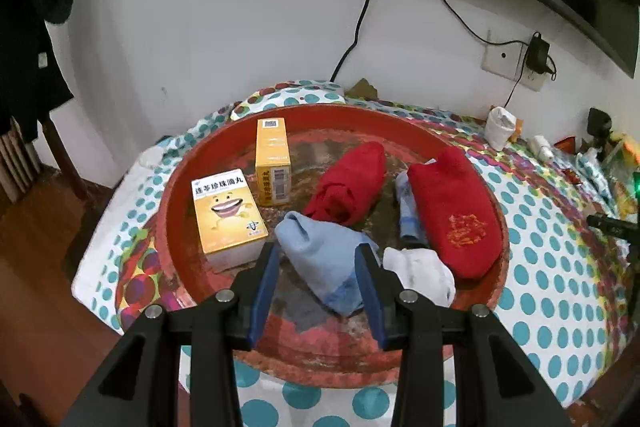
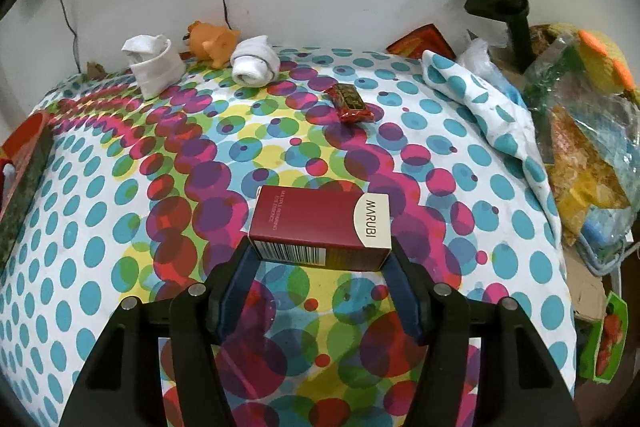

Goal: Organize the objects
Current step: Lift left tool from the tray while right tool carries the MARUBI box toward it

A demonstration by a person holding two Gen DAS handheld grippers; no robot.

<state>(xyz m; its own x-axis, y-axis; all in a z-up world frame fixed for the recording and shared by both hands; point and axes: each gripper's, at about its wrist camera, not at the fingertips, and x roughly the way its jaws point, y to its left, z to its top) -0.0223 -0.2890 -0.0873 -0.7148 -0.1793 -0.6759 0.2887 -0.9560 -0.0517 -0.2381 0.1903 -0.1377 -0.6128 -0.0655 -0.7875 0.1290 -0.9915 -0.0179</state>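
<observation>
Tray rim (image 1: 188, 163): red, round, raised all the way around; near edge passes under the left gripper, left edge close to the cloth's fall-off at 9 o'clock.
Tray floor: bare patch in the middle between the yellow boxes (image 1: 228, 211) at 10 o'clock and the red socks (image 1: 452, 215) at 2 o'clock.
Dotted cloth (image 2: 120, 227): wide bare stretch at 9 o'clock of the red box; folds and clutter crowd the edge at 3 o'clock.
Back edge: white rolled socks (image 2: 254, 65) and an orange toy (image 2: 212, 43) at 12 o'clock, against the wall.
Left gripper (image 1: 318, 255): partly spread, pads pinching the blue sock (image 1: 320, 255), just above the tray's near side.
Right gripper (image 2: 320, 251): spread wide around the red box (image 2: 320, 223), a pad at each short end; contact cannot be told.
</observation>
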